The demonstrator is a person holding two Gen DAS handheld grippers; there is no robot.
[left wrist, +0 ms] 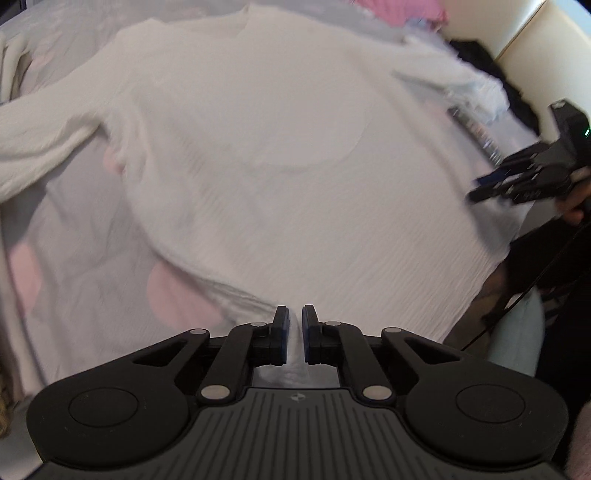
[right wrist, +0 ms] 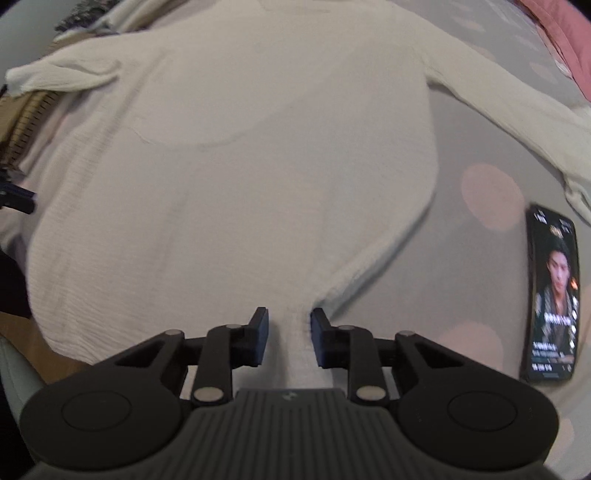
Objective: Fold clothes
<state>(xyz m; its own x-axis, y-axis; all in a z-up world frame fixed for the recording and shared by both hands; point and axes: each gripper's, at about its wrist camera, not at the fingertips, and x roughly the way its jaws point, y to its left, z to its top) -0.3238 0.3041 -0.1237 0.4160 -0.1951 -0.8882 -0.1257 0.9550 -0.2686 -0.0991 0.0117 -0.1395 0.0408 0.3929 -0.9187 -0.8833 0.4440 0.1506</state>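
A white ribbed long-sleeved sweater (left wrist: 280,158) lies spread flat on a grey bedsheet with pink dots (left wrist: 85,266), sleeves out to both sides. My left gripper (left wrist: 294,332) is shut on the sweater's hem at its left bottom corner. My right gripper (right wrist: 289,338) is shut on the hem at the right bottom corner, with bunched fabric between its pads; the sweater (right wrist: 236,166) fills that view. The right gripper also shows in the left wrist view (left wrist: 476,190) at the sweater's right edge.
A phone (right wrist: 552,295) with a lit screen lies on the sheet to the right of the sweater. Pink fabric (left wrist: 402,13) and dark clothes (left wrist: 491,66) lie at the far right. The bed's near edge drops off at the right (left wrist: 517,295).
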